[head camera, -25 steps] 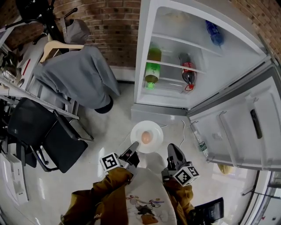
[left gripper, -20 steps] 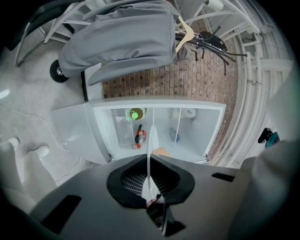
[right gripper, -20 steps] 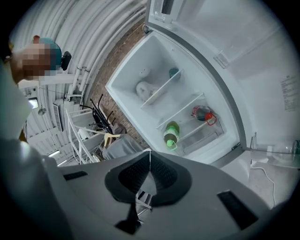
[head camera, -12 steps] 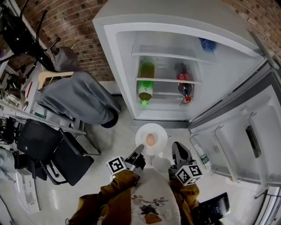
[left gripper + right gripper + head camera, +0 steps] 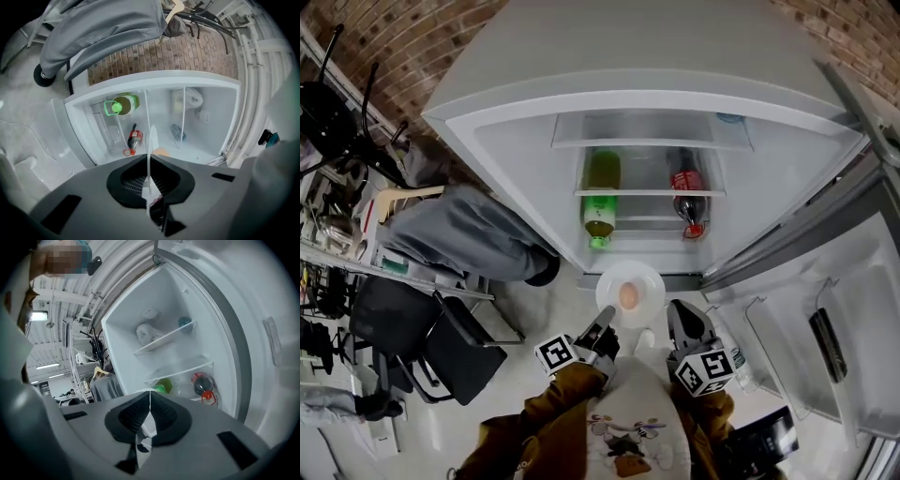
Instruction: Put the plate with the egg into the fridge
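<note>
A white plate with a brown egg on it hangs level just in front of the open fridge, near its bottom edge. My left gripper is shut on the plate's near-left rim and my right gripper on its near-right rim. In the left gripper view the plate shows edge-on between the closed jaws of the left gripper, with the egg just past them. The right gripper pinches a thin white rim in its own view.
Inside the fridge a green bottle and a red-capped cola bottle lie on a shelf. The fridge door stands open at the right. A grey garment and a black chair are at the left, against a brick wall.
Both grippers have carried the plate with the egg forward towards the fridge. The fridge opening has grown larger and sits more centred in the head view.
</note>
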A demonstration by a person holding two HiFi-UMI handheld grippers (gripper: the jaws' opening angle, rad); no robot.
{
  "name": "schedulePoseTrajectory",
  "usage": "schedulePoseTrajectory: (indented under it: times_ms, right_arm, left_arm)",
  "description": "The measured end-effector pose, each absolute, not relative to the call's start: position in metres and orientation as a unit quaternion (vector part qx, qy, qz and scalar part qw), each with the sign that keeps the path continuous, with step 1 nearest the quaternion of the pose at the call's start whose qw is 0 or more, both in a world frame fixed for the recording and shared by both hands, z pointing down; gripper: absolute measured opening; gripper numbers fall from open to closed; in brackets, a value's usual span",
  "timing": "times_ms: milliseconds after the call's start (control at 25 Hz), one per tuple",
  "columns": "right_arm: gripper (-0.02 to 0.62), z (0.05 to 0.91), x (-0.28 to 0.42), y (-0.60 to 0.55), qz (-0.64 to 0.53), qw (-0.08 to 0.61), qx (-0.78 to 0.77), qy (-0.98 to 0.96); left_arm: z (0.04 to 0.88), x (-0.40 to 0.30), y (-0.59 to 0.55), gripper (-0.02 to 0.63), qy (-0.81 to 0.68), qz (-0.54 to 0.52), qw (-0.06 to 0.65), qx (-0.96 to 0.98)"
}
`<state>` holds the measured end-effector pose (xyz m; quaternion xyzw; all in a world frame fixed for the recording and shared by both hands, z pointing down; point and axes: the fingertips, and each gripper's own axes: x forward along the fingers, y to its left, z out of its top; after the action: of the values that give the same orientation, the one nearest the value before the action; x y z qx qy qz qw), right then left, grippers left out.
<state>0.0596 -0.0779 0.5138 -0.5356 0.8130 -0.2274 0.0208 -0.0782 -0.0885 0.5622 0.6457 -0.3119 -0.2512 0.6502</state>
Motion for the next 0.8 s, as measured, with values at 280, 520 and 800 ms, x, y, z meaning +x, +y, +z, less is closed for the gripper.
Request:
schedulePoseTrajectory:
  times_ms: [280, 520, 800]
  right_arm:
    - [0.006, 0.487, 0.073, -0.088, -0.166, 0.019, -0.507, 0.846]
    - [0.006, 0.466, 0.077, -0.096, -0.134, 0.016, -0.507, 0.852]
    - [0.006, 0.439, 0.083, -0.113, -0.102, 0.004, -0.525, 0.845]
  left_arm:
    - [0.551, -0.068, -0.115, 0.017, -0.341, -0.277, 0.634, 0.637]
    - [0.521, -0.059, -0.13, 0.017, -0.345, -0.29, 0.627, 0.635]
    - [0.478, -0.05, -0.153, 0.017, -0.329, -0.321, 0.627, 0.629]
